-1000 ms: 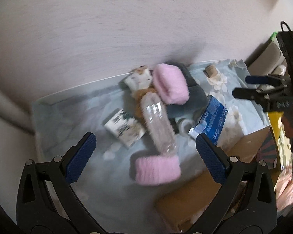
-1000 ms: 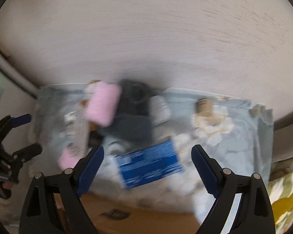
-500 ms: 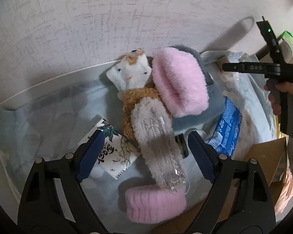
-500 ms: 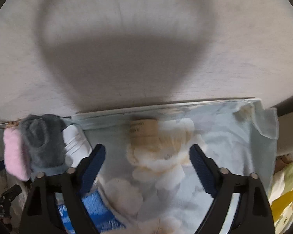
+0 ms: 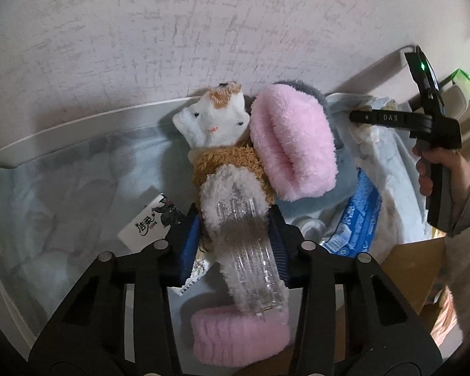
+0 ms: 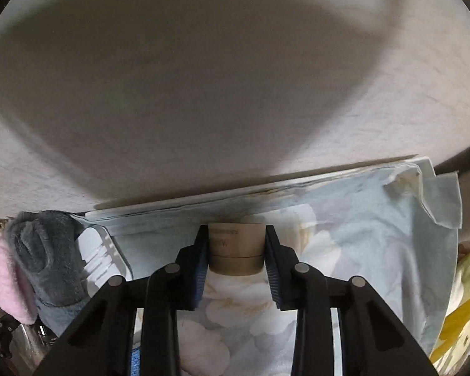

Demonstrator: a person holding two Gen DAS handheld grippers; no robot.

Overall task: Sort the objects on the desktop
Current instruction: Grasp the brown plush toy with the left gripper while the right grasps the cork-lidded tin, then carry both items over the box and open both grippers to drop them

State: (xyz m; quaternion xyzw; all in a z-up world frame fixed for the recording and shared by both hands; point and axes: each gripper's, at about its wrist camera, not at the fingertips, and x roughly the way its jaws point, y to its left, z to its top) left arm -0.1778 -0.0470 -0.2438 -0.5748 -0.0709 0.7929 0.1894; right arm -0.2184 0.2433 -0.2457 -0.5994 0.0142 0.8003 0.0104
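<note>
Clear ribbed plastic, half sleeved in white fleece: that is the plush cat bottle [image 5: 235, 219] your left gripper [image 5: 235, 244] has just closed on, mid-bench among pink fleece rolls [image 5: 293, 144]. Your right gripper [image 6: 236, 250] has likewise just clamped the small tan cardboard tub [image 6: 236, 247] at the bench's far edge. Both grasps look made; next, I'd judge, lift each straight up, clear of the clutter.

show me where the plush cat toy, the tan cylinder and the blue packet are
plush cat toy [image 5: 214, 122], left wrist view, on its white face.
tan cylinder [image 6: 236, 246], right wrist view, on its side wall between the blue pads.
blue packet [image 5: 358, 216], left wrist view, on its printed blue face.
</note>
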